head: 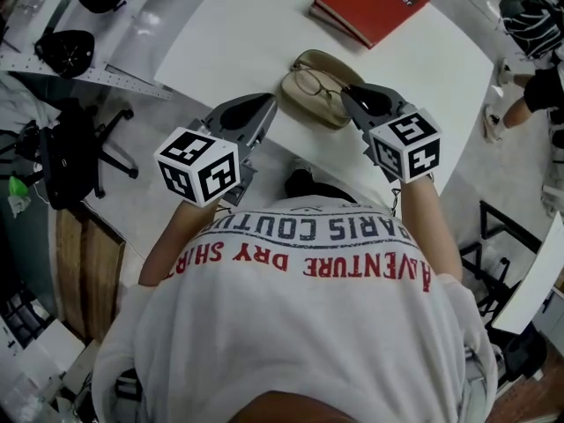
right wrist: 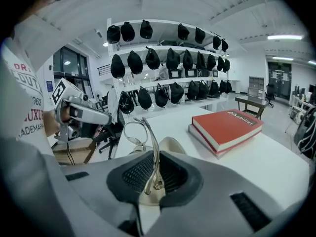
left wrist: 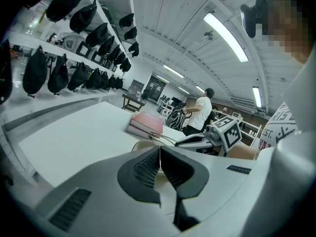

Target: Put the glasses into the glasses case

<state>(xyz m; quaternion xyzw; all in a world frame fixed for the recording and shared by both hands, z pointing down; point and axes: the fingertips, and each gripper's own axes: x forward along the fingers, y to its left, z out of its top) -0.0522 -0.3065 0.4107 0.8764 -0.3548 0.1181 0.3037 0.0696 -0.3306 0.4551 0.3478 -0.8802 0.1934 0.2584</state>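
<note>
An open beige glasses case (head: 333, 67) lies on the white table (head: 238, 33) near its front edge. Thin gold-framed glasses (head: 310, 84) hang just over the case's lower half. My right gripper (head: 349, 94) is shut on one temple of the glasses (right wrist: 152, 147), and a round lens (right wrist: 134, 133) sticks up beyond the jaws, above the case (right wrist: 174, 144). My left gripper (head: 266, 104) sits just left of the case with its jaws shut and nothing between them. In the left gripper view the case (left wrist: 142, 145) shows behind the shut pads (left wrist: 148, 168), and the right gripper (left wrist: 193, 140) is beyond it.
A red book (head: 370, 3) lies on the table behind the case. Shelves with black helmets (right wrist: 163, 58) line the wall. An office chair (head: 75, 152) stands on the floor to the left. Another person (left wrist: 201, 113) stands far off.
</note>
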